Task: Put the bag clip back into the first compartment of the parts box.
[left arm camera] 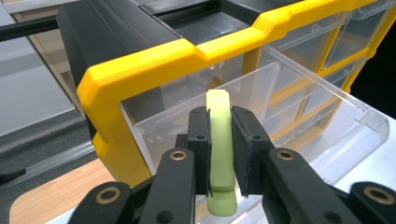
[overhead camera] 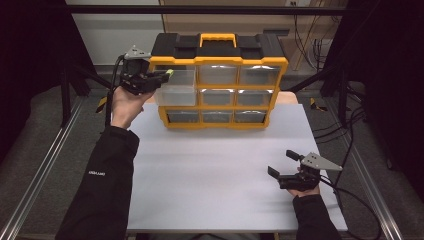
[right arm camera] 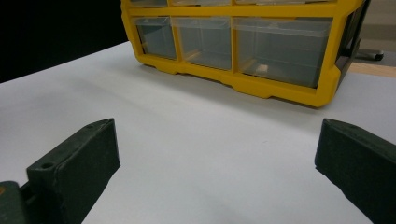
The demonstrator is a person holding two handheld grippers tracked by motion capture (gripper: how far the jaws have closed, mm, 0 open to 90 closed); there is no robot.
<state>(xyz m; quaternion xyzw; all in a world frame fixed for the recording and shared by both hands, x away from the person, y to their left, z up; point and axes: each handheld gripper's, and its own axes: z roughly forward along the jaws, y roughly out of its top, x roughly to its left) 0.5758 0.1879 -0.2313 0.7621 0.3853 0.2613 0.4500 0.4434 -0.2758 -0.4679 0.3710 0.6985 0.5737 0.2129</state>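
Lower right of the high view: the right gripper (overhead camera: 282, 164), jaws spread wide, hovers over the bare white tabletop (overhead camera: 210, 170). Upper centre: a yellow-and-black plastic organiser cabinet with clear drawers (overhead camera: 218, 80); its upper-left clear drawer (overhead camera: 176, 88) is pulled out. Upper left: the left gripper (left arm camera: 219, 154) pinches a pale green oblong piece (left arm camera: 219, 140) above that drawer's open top.

A lab recording rig.
Metal rails (overhead camera: 40, 165), black curtains (overhead camera: 30, 60) and loose cables (overhead camera: 345, 125) surround a white desk (overhead camera: 210, 175); wall sockets at one o'clock.
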